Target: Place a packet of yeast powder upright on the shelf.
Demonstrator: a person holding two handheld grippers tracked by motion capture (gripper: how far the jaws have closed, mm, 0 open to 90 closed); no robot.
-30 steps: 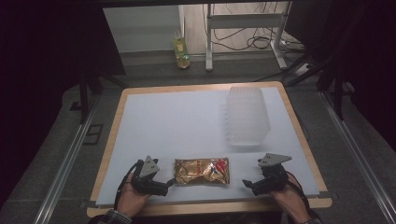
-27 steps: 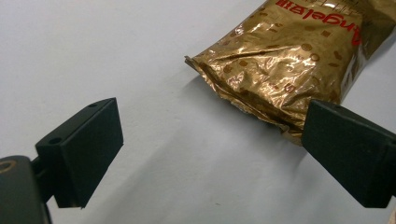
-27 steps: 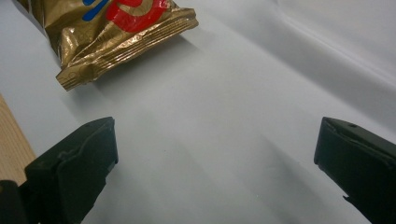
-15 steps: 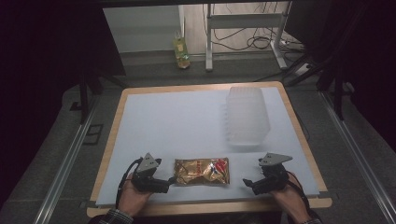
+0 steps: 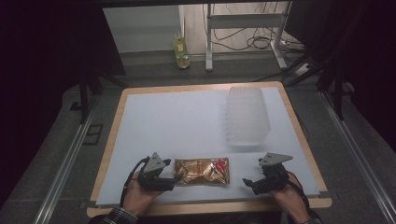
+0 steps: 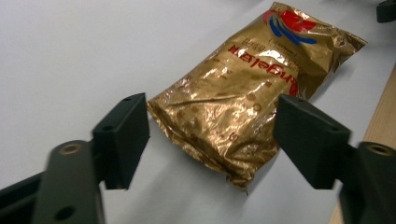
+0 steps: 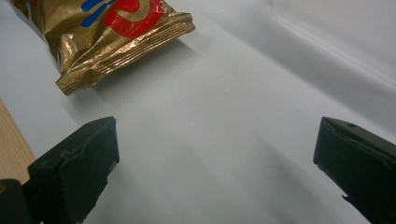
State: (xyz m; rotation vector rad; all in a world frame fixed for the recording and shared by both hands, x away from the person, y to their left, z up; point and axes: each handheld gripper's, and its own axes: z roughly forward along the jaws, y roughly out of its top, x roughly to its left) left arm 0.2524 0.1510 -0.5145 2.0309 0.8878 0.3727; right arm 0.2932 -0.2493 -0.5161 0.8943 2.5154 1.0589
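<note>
the gold snack bag (image 5: 202, 171) lies flat on the white mat (image 5: 187, 121) near the table's front edge, between both grippers. in the left gripper view the left gripper (image 6: 212, 135), its jaws just closing, straddles the bag's near end without clearly pressing it; that bag end is hidden under the gripper in the high view. the right gripper (image 7: 215, 158) stands wide open over bare mat beside the bag's crimped end.

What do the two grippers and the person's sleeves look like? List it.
Left gripper and right gripper: black bodies, blocky black jaws, each topped by a grey three-cornered plate, with a black cable trailing back. A plaid sleeve cuff shows at the left wrist.
</note>
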